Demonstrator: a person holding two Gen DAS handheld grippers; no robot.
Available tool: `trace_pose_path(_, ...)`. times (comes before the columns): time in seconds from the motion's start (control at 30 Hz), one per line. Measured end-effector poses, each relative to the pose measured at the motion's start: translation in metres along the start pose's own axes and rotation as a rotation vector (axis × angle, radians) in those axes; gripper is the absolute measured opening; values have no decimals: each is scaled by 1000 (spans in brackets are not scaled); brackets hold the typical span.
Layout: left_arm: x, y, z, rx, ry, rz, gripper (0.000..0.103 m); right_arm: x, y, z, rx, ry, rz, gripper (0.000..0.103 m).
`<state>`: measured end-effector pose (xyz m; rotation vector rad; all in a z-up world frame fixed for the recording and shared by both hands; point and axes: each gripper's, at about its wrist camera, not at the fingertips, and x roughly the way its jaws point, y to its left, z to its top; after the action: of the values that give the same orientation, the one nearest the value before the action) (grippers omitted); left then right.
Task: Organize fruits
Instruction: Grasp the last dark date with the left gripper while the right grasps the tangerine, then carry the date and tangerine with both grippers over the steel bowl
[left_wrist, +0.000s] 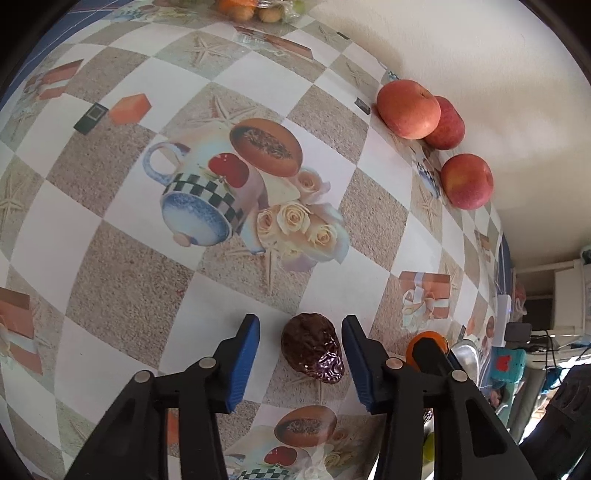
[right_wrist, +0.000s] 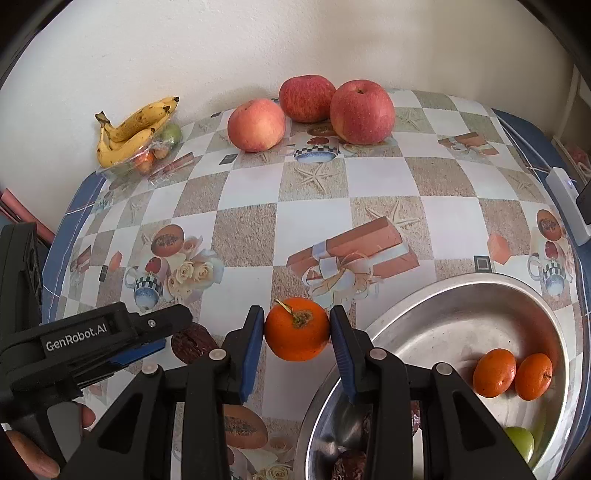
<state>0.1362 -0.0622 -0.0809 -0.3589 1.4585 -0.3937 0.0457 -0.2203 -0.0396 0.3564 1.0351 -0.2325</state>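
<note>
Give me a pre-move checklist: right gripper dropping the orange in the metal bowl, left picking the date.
1. Right gripper shut on the orange: ok.
2. Orange clear of the table: cannot tell.
3. Metal bowl has free space beside its two oranges: ok.
4. Date sits between the left gripper fingers: ok.
5. Left pads touching the date: not ok, gaps on both sides.
6. Apples out of the path: ok.

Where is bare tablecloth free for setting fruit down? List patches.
Free: the wide checkered tablecloth stretch between the three red apples and the round metal bowl. Also between the yellow bananas and apples. Crowded: the near edge, around both tongs and the wrinkled brown date.
</note>
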Motion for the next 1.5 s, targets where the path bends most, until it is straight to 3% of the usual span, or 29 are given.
trace_pose_path(0.13, 2, -3, -3, 17, 3, 13, 49, 1, 0, -1, 0, 4, -1, 38)
trace_pose_path(0.3, 3, -1, -4, 16, 15, 1, 39, 4, -2, -2, 7, 15, -6, 38)
trace_pose_path(0.47, 4, -6, -5, 34, 13, 7, 36, 6, -3, -3, 12, 20, -6, 38)
trace_pose_path(1.03, -25, 21, 7, -69, -79, 29, 35, 7, -4, -4, 28, 30, 4, 38)
trace_pose_path(1.5, -36, 7, -24, -9, -82, 28, 35, -13, -1, -12, 18, 8, 17, 38)
